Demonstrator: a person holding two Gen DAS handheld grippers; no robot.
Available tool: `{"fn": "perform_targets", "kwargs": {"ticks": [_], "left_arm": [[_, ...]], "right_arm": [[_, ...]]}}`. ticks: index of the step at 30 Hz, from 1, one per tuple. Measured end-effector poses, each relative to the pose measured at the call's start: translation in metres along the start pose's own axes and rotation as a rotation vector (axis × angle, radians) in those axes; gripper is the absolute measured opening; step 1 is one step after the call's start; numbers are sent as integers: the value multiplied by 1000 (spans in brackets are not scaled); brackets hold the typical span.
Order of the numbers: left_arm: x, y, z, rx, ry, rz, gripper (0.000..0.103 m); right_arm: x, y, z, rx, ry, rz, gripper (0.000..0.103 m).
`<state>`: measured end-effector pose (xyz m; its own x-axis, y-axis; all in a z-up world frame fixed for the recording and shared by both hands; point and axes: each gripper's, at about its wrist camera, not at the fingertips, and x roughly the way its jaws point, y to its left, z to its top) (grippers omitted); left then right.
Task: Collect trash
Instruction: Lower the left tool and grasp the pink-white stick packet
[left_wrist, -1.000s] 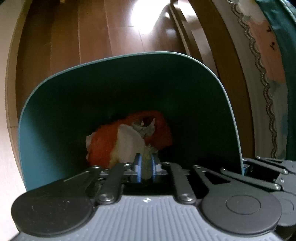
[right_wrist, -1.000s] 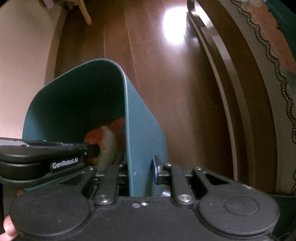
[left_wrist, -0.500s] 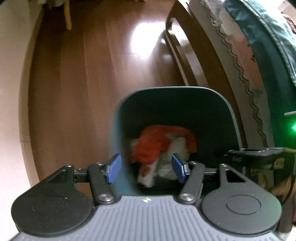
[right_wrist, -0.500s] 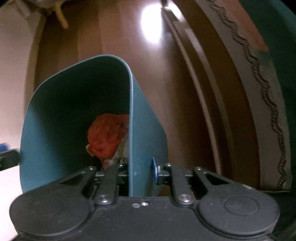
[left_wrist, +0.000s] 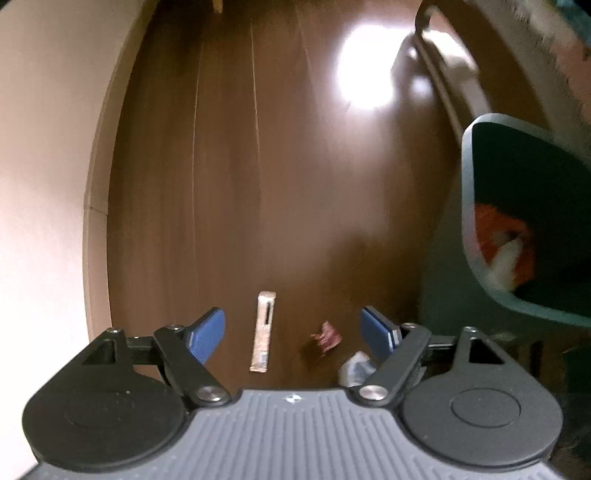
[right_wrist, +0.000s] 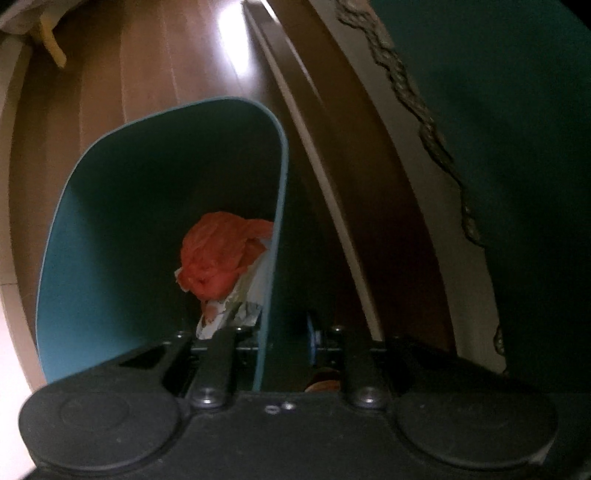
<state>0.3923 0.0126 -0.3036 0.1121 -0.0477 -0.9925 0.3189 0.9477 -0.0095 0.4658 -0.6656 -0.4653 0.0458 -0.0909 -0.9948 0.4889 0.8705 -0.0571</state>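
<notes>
My left gripper (left_wrist: 293, 338) points down at the wooden floor; its blue-padded jaws are opening and nothing is held between them. Below it lie a long tan sachet (left_wrist: 263, 331), a small crumpled dark red wrapper (left_wrist: 327, 338) and a whitish scrap (left_wrist: 356, 371) by the right finger. The teal bin (left_wrist: 469, 206) is at the right, with orange and white trash (left_wrist: 502, 243) inside. My right gripper (right_wrist: 286, 341) is shut on the teal bin's wall (right_wrist: 275, 258). Inside that bin lie an orange bag (right_wrist: 221, 254) and white paper (right_wrist: 229, 317).
A pale wall and skirting board (left_wrist: 98, 184) run along the left. A bed frame (right_wrist: 332, 166) with a fringed dark green cover (right_wrist: 498, 129) runs along the right. A yellow wooden leg (right_wrist: 51, 40) stands at the far left.
My left gripper let go of the trash over the bin, opened wide and swung left over the floor litter. The right gripper kept its grip on the bin wall and moved it.
</notes>
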Motion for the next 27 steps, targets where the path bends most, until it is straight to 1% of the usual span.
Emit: {"fn": "perform_targets", "kwargs": {"ticks": [4, 6, 7, 9, 11, 13, 15, 17, 18, 20, 21, 22, 24, 27], "left_arm": [[79, 6, -29, 80, -1, -4, 80], [121, 14, -45, 112, 10, -8, 80], [141, 18, -53, 125, 17, -7, 80], [175, 26, -66, 130, 24, -1, 80], [209, 34, -76, 114, 37, -11, 80], [238, 36, -79, 106, 44, 2, 80], [261, 38, -82, 91, 51, -3, 79], [274, 38, -85, 85, 44, -19, 79], [279, 35, -86, 88, 37, -20, 79], [287, 34, -86, 92, 26, -41, 72], [292, 34, -85, 93, 27, -47, 65], [297, 35, -84, 93, 29, -57, 56], [305, 36, -83, 88, 33, -58, 51], [311, 37, -82, 81, 35, -54, 38]], "right_arm": [[12, -4, -11, 56, -11, 11, 18], [20, -10, -14, 95, -9, 22, 18], [26, -19, -10, 105, -5, 26, 18], [31, -21, -14, 114, -1, 31, 18], [38, -23, -17, 128, 7, 33, 18], [44, -19, -19, 141, 11, 28, 18], [48, -15, -22, 151, 13, 21, 18], [50, -6, -11, 160, 16, 22, 19], [51, -4, -11, 160, 18, 21, 19], [52, -2, -10, 151, 21, 23, 19], [53, 0, -10, 157, 23, 22, 19], [50, -7, -9, 155, 20, 24, 19], [46, -4, -4, 159, 16, 26, 19], [48, 0, -1, 157, 10, 29, 19]]}}
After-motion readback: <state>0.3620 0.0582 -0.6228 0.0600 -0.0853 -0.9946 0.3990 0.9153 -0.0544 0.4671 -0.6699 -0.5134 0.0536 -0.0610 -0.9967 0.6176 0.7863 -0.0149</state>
